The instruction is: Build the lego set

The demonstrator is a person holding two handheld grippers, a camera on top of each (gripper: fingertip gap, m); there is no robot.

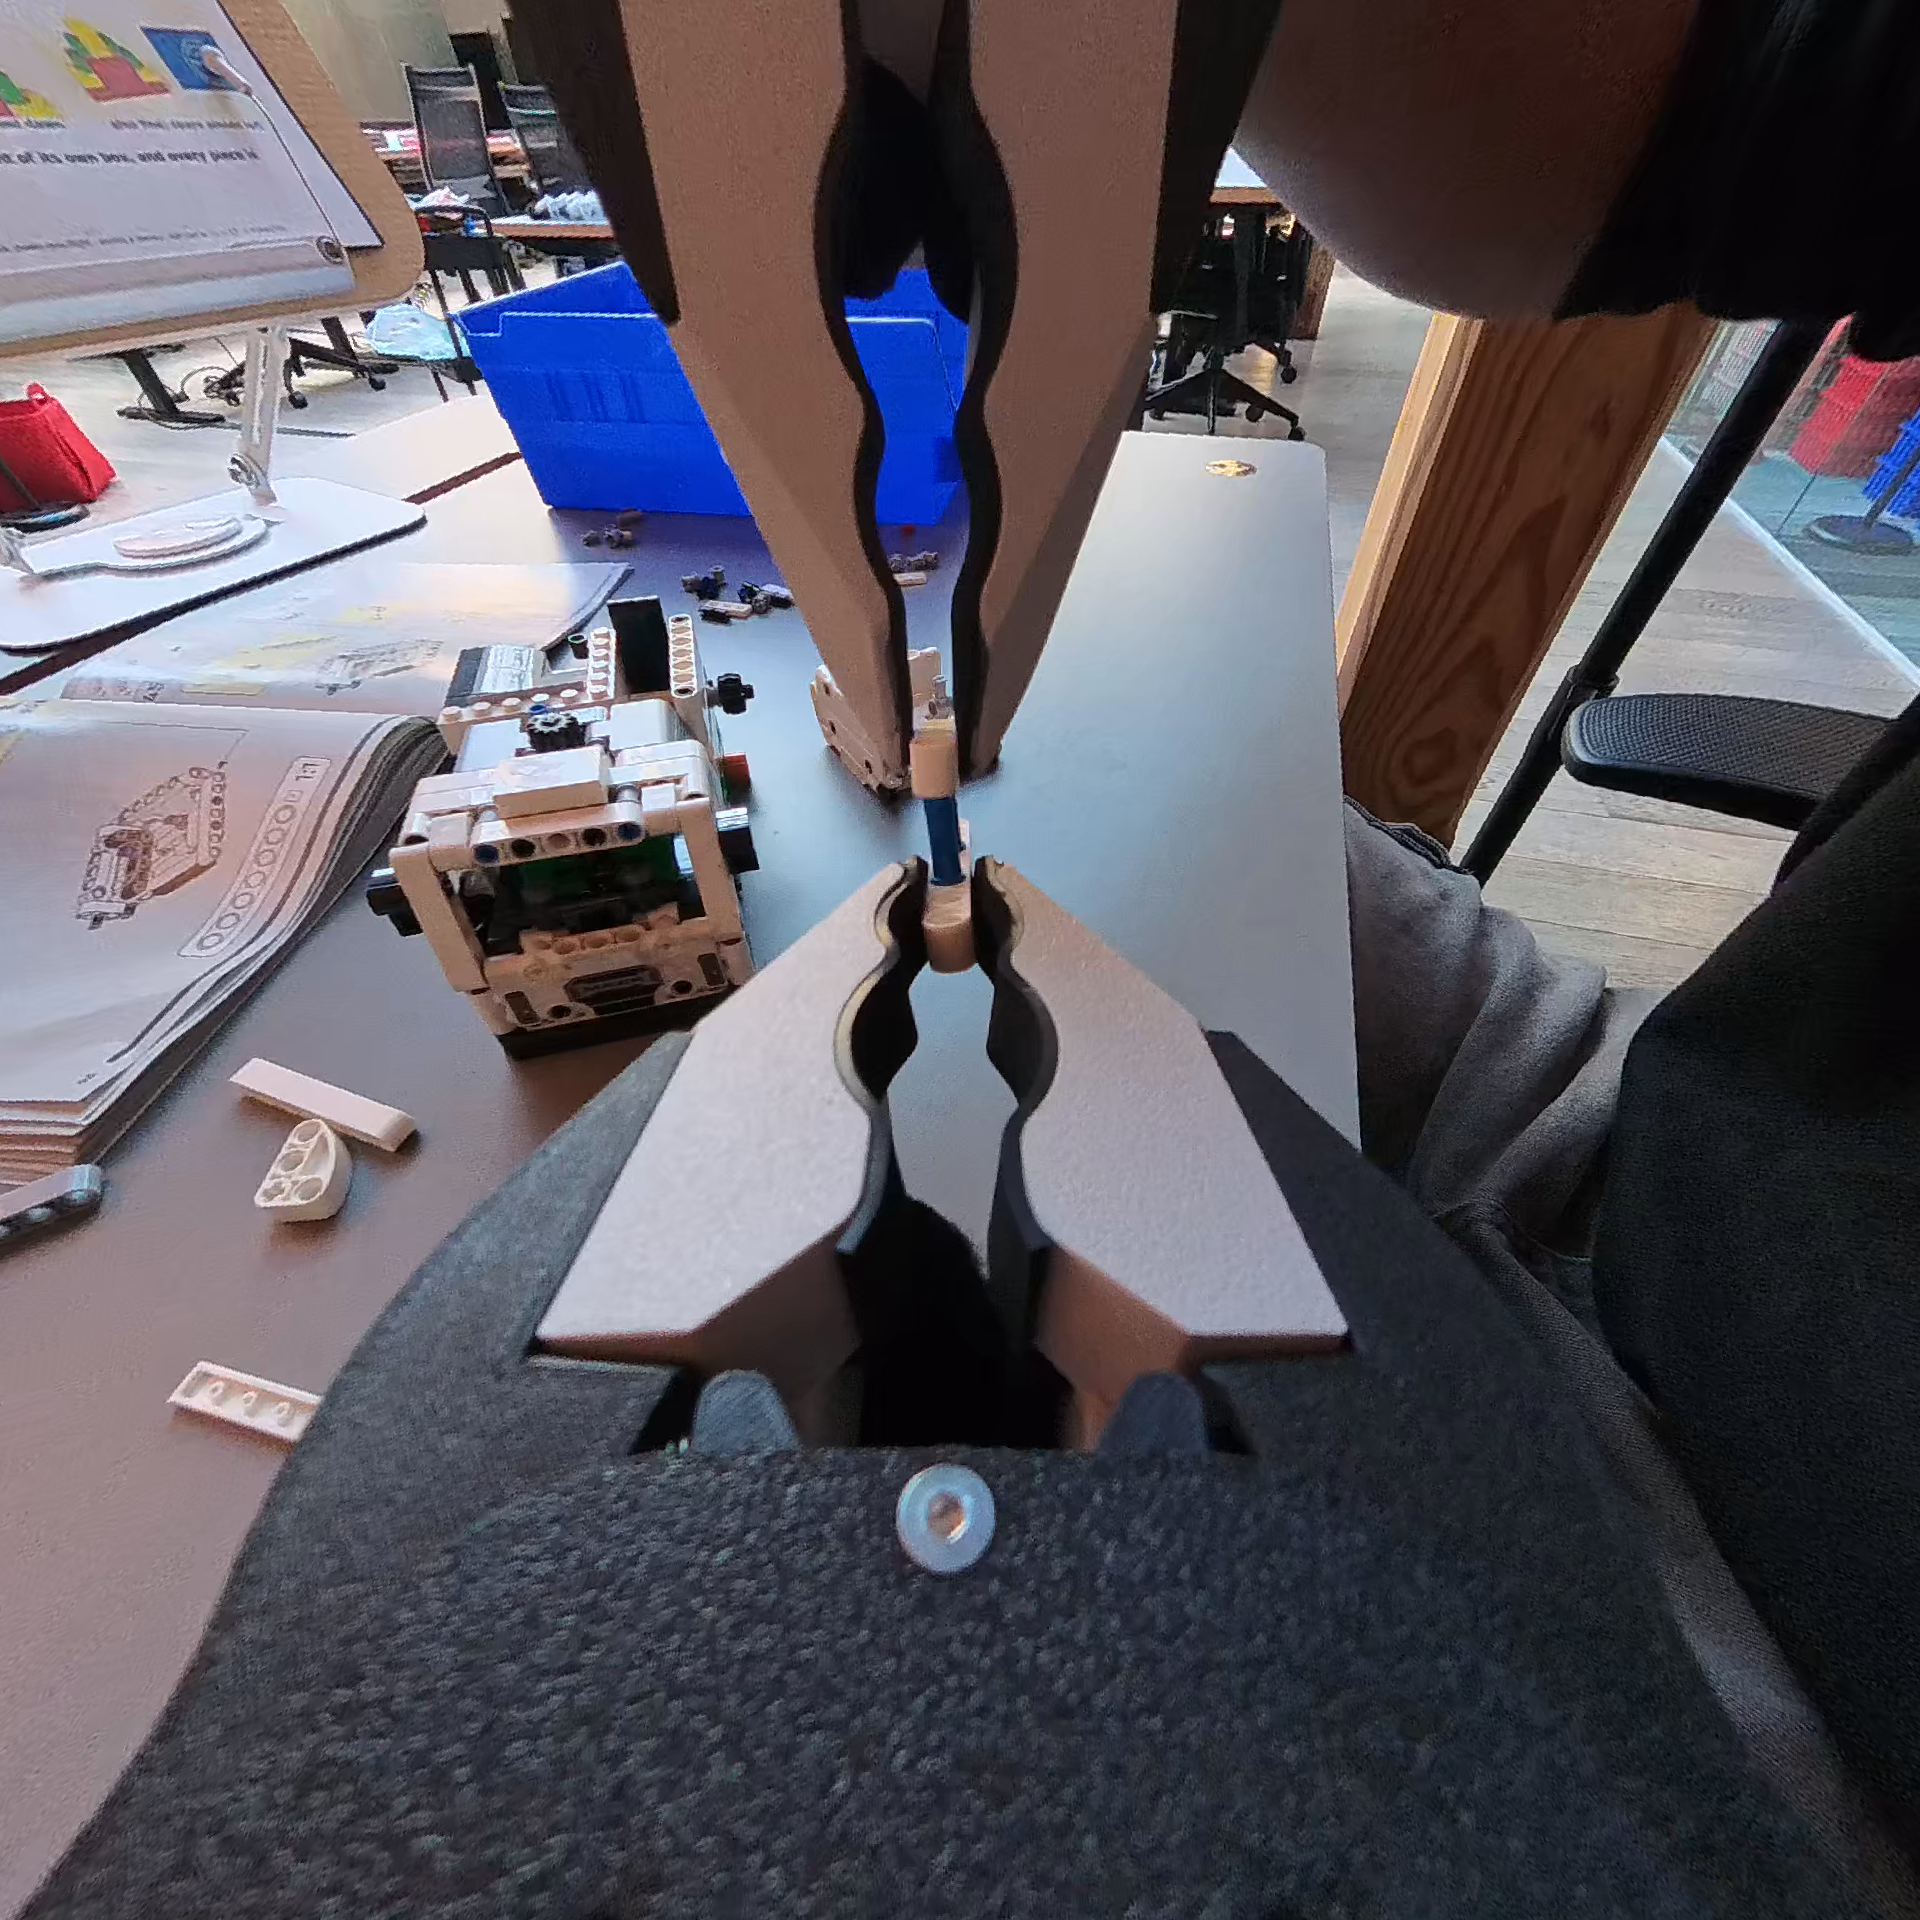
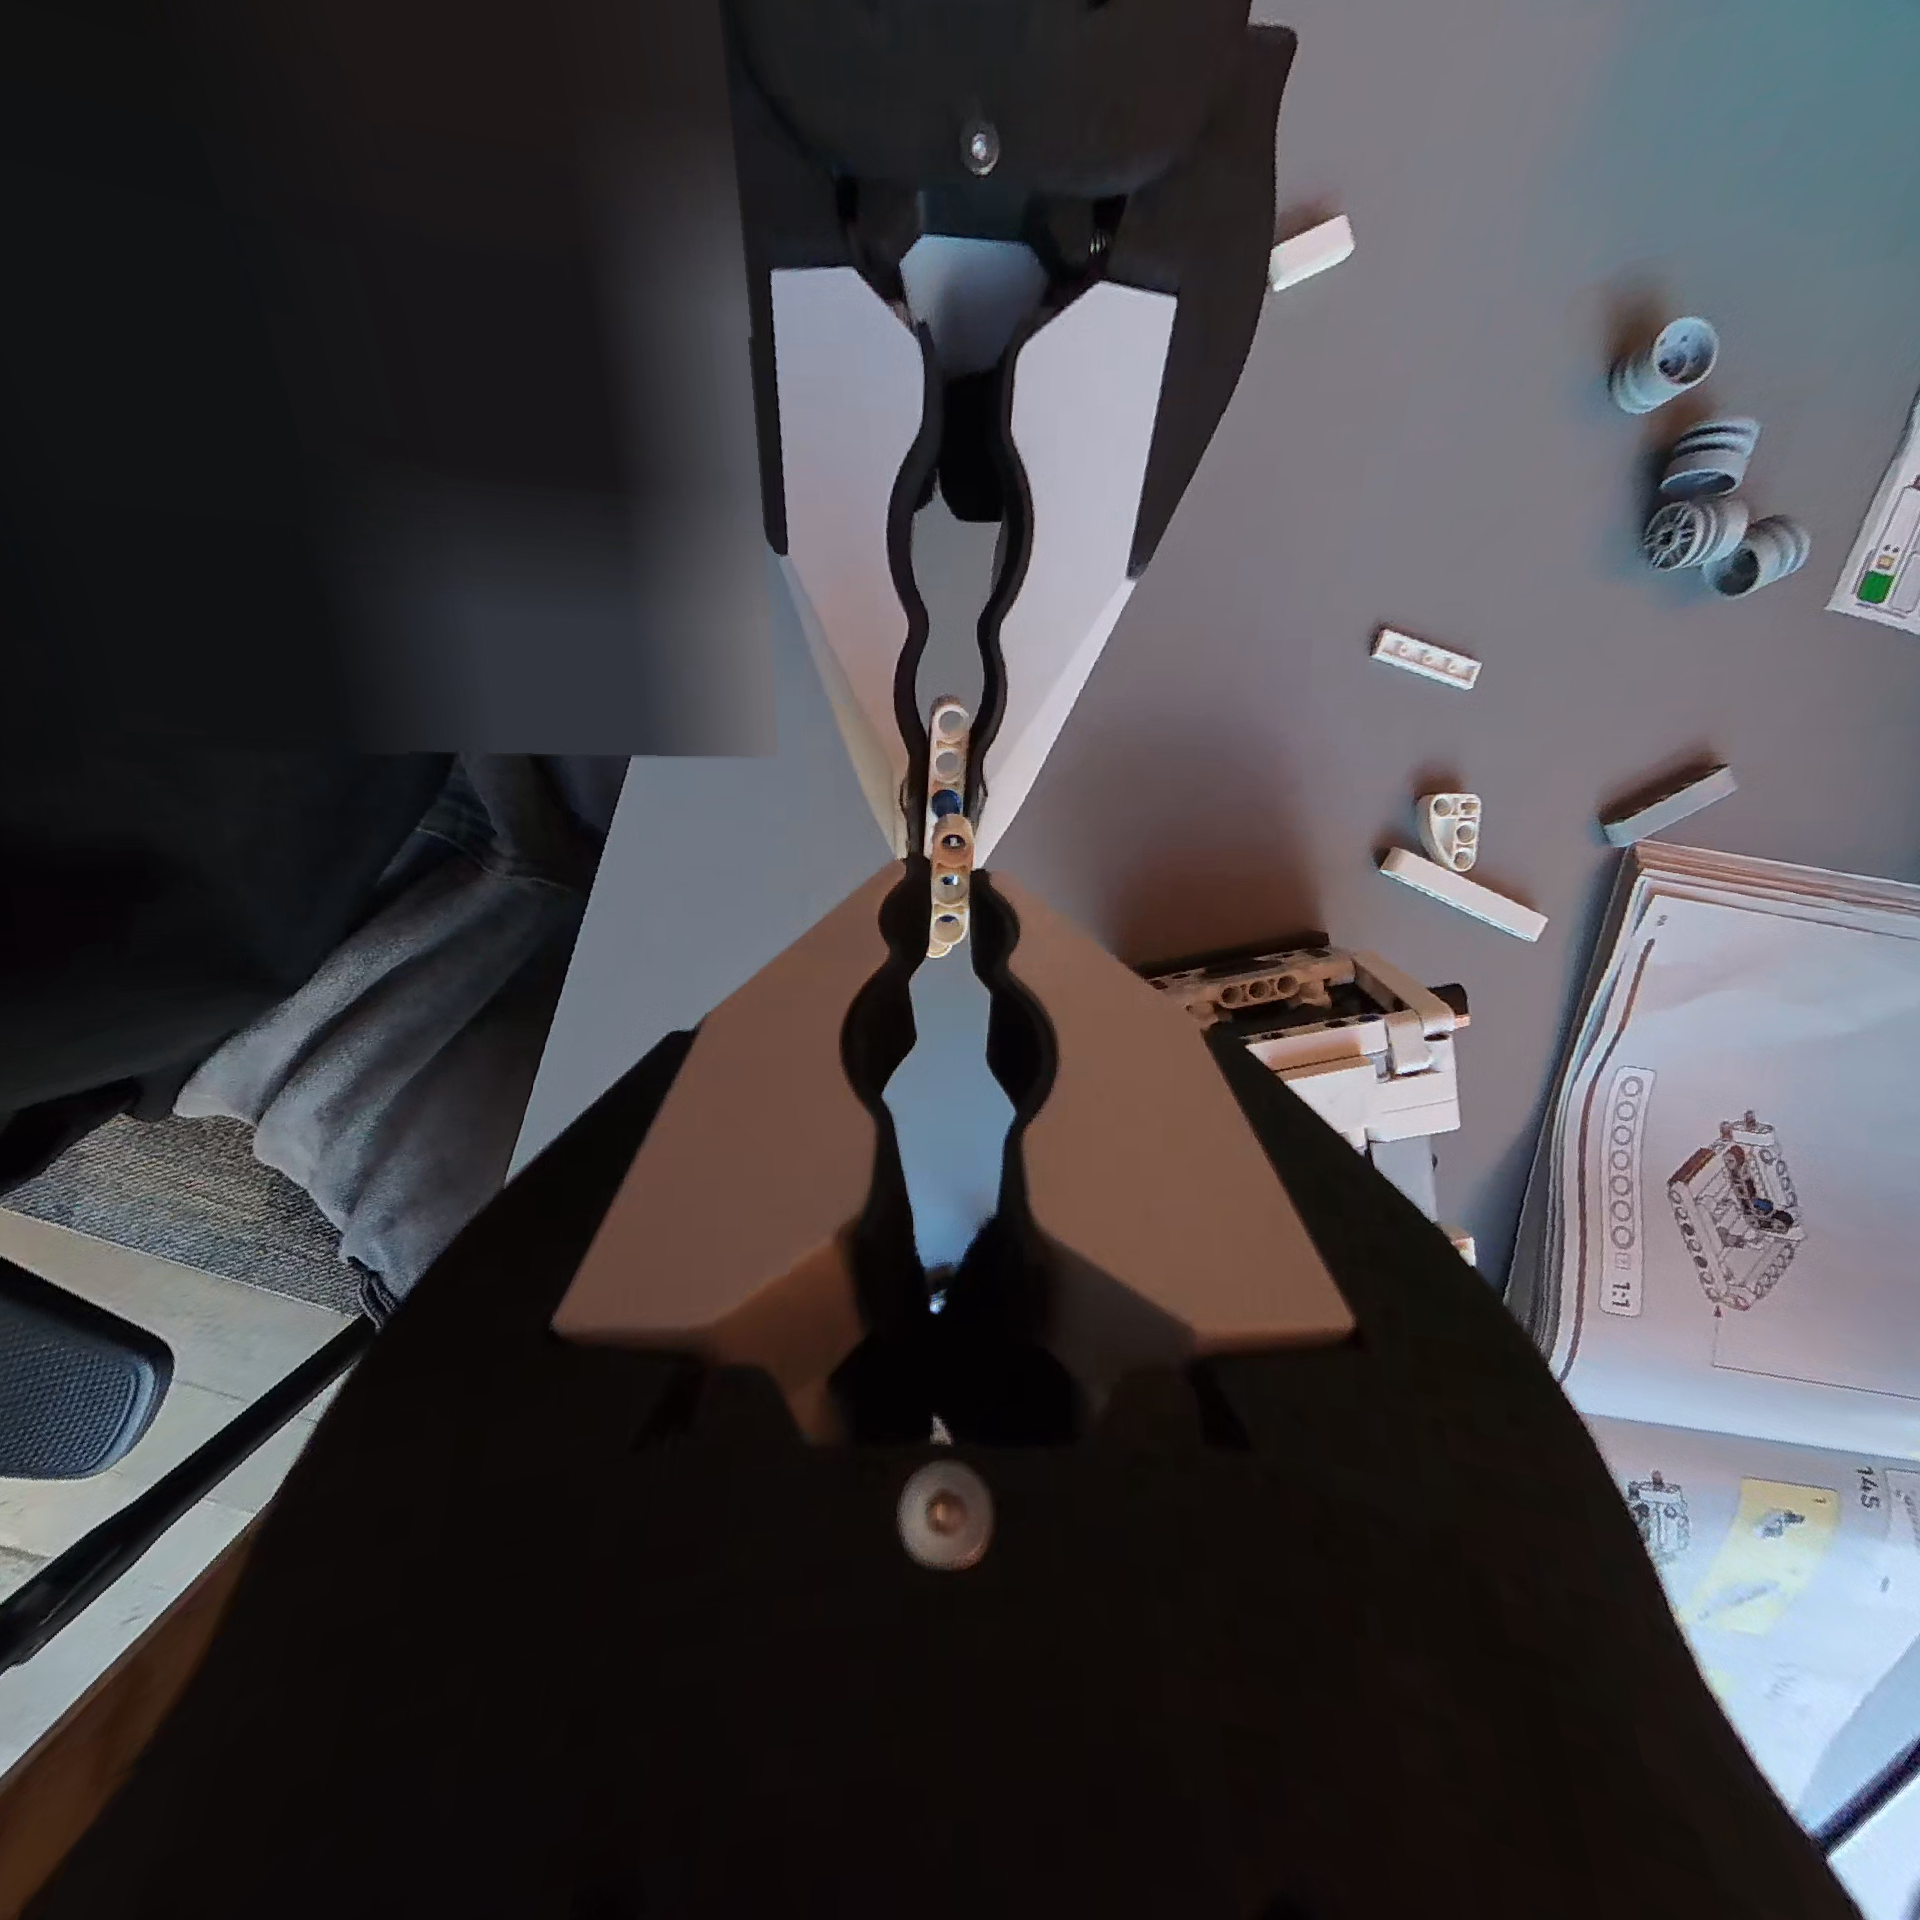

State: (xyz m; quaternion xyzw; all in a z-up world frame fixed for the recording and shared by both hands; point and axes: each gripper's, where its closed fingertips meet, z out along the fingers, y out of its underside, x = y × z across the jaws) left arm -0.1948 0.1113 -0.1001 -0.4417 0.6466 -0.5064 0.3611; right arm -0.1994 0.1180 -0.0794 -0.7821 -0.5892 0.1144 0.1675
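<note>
Left gripper pinched tight on the lower white beam; right gripper, reaching in from opposite, pinched on the upper white beam. A blue pin bridges the two beams, its shaft bare between them. All held in the air over the dark table, near the table's edge. Right wrist view, end-on: both beams pale and perforated, round holes in a row, stacked edge to edge between the two sets of fingertips; own gripper clamped on the nearer beam, the far one in the opposing claw. Partly built model, white over black with some green inside, stands on the table left of the grippers, beside the open instruction booklet. Loose parts counted in the right wrist view: four grey wheel hubs clustered; two long white tiles, one studded white plate, one small rounded white piece, one dark curved piece. One blue bin at the back of the table; small pins scattered before it, too small to count
</note>
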